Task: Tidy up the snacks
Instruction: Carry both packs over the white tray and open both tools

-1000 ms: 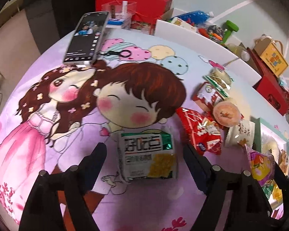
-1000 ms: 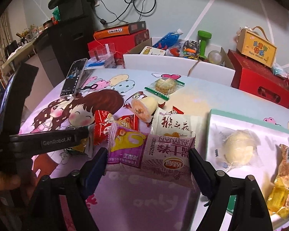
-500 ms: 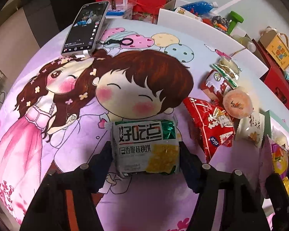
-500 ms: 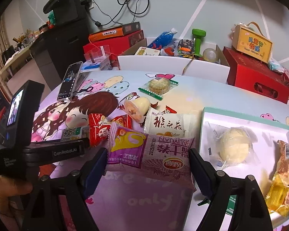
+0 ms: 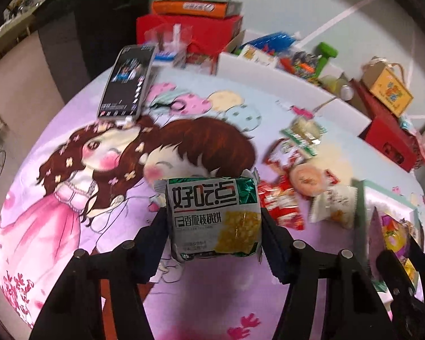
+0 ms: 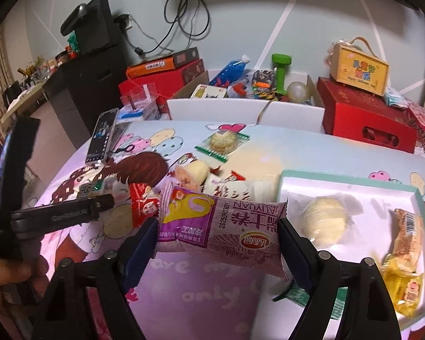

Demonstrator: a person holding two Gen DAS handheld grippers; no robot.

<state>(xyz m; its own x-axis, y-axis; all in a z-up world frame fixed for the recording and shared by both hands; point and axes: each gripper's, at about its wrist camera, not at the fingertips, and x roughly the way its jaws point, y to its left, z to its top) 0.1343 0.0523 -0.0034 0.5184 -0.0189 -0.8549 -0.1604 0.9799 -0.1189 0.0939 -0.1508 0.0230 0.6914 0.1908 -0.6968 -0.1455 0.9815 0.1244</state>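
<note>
The green-and-white biscuit packet (image 5: 214, 216) sits between the jaws of the left gripper (image 5: 214, 226), which have just been closing and now press on both of its sides; it hangs a little above the tabletop (image 5: 56, 226), over the cartoon-printed cloth. At about 3 o'clock from it in the left wrist view lies a red snack packet (image 5: 280, 204). Further toward 2 o'clock lie a round orange-pink cake in clear wrap (image 5: 307, 180) and a white packet with dark characters (image 5: 333, 204).

The purple snack packet (image 6: 221, 223) is clamped crosswise between the jaws of the right gripper (image 6: 218, 240), with its left end sticking out past the left jaw. It is held in front of the white tray with a green rim (image 6: 351, 184), whose near left corner is just beside the packet's right end. In the tray, at 3 o'clock from the purple packet, rests a pale round bun in clear wrap (image 6: 324, 222). Near the tray's right edge lie a long brownish wrapped snack (image 6: 408, 238) and a yellow packet (image 6: 405, 286).

A smartphone (image 5: 126, 80) with a lit screen lies at 11 o'clock on the tabletop in the left wrist view. A green-edged packet with a round biscuit (image 6: 222, 144) lies at 12 o'clock in the right wrist view. A hand (image 6: 5, 277) shows at the lower left of that view, below the left gripper's dark body.
</note>
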